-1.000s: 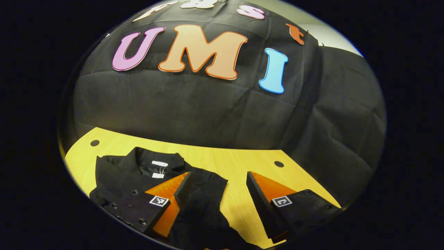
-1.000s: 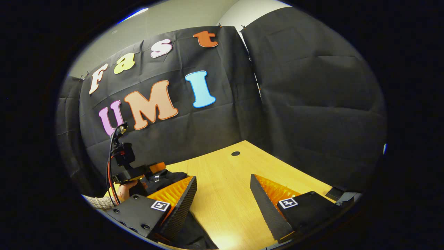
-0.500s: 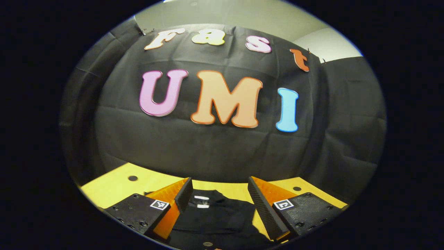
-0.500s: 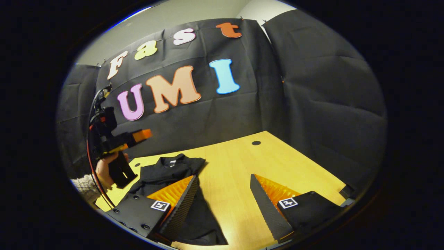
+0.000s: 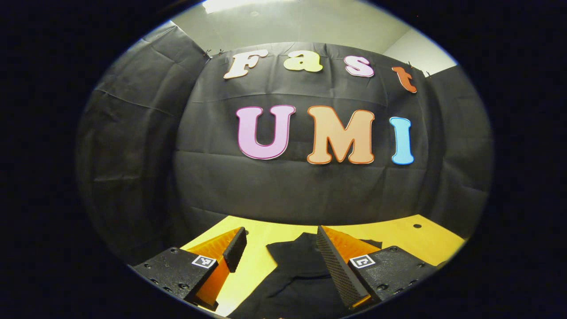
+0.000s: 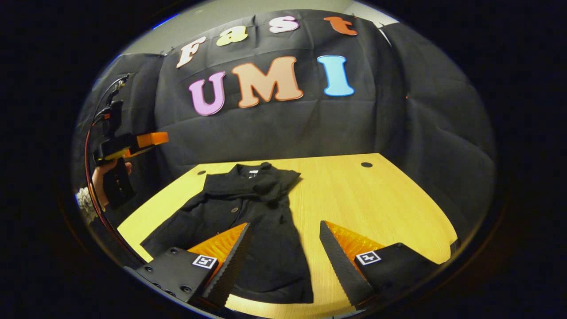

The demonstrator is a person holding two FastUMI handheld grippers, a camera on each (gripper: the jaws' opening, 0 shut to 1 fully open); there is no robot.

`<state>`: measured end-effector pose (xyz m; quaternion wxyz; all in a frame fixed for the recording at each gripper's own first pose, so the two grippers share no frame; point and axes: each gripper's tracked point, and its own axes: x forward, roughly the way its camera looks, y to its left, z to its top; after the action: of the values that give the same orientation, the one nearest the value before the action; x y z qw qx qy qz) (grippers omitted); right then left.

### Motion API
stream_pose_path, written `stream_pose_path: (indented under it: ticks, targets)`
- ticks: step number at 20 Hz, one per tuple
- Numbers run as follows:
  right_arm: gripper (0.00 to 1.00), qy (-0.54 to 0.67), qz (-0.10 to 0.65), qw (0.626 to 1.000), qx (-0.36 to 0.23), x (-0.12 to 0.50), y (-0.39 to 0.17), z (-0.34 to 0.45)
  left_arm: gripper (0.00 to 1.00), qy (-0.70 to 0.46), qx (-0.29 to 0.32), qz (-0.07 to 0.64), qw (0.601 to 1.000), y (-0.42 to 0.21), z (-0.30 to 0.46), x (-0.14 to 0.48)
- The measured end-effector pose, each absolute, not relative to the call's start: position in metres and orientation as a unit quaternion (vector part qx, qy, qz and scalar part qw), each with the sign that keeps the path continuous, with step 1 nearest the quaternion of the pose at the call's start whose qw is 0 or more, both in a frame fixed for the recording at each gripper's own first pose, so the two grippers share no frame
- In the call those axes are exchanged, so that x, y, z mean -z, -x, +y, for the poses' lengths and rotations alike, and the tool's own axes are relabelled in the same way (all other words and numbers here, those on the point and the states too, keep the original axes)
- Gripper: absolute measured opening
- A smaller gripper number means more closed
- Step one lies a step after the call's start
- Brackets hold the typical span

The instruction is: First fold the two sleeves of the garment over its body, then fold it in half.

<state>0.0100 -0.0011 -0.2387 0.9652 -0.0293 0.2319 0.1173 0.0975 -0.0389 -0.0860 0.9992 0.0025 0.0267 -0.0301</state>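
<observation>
Your black garment lies flat on the tabletop, collar toward the booth wall. Both your tools hang above it with fingers spread (nothing pinched): right tool over its hem, left tool raised off its left side.

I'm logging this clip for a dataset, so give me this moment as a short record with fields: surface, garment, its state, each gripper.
surface: wooden table
garment: black garment, lying on the table, collar toward the booth wall
fold state: sleeves look folded in over the body; not yet folded in half
left gripper: open, above the table, nothing between its fingers; in the right gripper view it is held up in a hand left of the table
right gripper: open, above the garment's near end, holding nothing
</observation>
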Motion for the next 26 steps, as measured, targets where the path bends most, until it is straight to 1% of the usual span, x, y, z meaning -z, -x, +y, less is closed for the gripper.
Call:
stream_pose_path:
  ticks: [5, 9, 12, 16, 17, 19, 20, 21, 22, 26]
  targets:
    - [0.98, 0.039, 0.273, 0.953, -0.123, 0.282, 0.001, 0.005, 0.93, -0.005, 0.000, 0.086, 0.996, -0.047, 0.010, 0.132]
    - [0.98, 0.044, 0.306, 0.944, -0.117, 0.308, 0.012, 0.003, 0.94, -0.019, 0.004, 0.153, 0.988, -0.003, 0.027, 0.182]
    - [0.98, 0.055, 0.330, 0.936, -0.111, 0.328, 0.025, -0.003, 0.93, -0.025, 0.017, 0.203, 0.979, 0.027, 0.027, 0.216]
    - [0.98, 0.055, 0.349, 0.929, -0.106, 0.340, 0.037, -0.004, 0.94, -0.040, 0.028, 0.259, 0.965, 0.058, 0.025, 0.255]
    - [0.93, 0.057, 0.354, 0.928, -0.103, 0.347, 0.042, -0.006, 0.94, -0.038, 0.029, 0.273, 0.961, 0.064, 0.024, 0.264]
    - [0.93, 0.062, 0.364, 0.924, -0.098, 0.355, 0.047, -0.007, 0.95, -0.035, 0.024, 0.296, 0.954, 0.076, 0.026, 0.282]
    - [0.98, 0.059, 0.370, 0.922, -0.097, 0.360, 0.050, -0.006, 0.95, -0.037, 0.024, 0.306, 0.951, 0.081, 0.025, 0.292]
    - [0.93, 0.057, 0.377, 0.919, -0.095, 0.364, 0.051, -0.006, 0.95, -0.041, 0.024, 0.318, 0.947, 0.087, 0.025, 0.302]
    - [0.98, 0.055, 0.384, 0.917, -0.093, 0.369, 0.052, -0.006, 0.95, -0.044, 0.026, 0.328, 0.943, 0.093, 0.024, 0.310]
    - [0.98, 0.064, 0.388, 0.915, -0.089, 0.375, 0.056, -0.006, 0.96, -0.042, 0.027, 0.354, 0.934, 0.106, 0.020, 0.329]
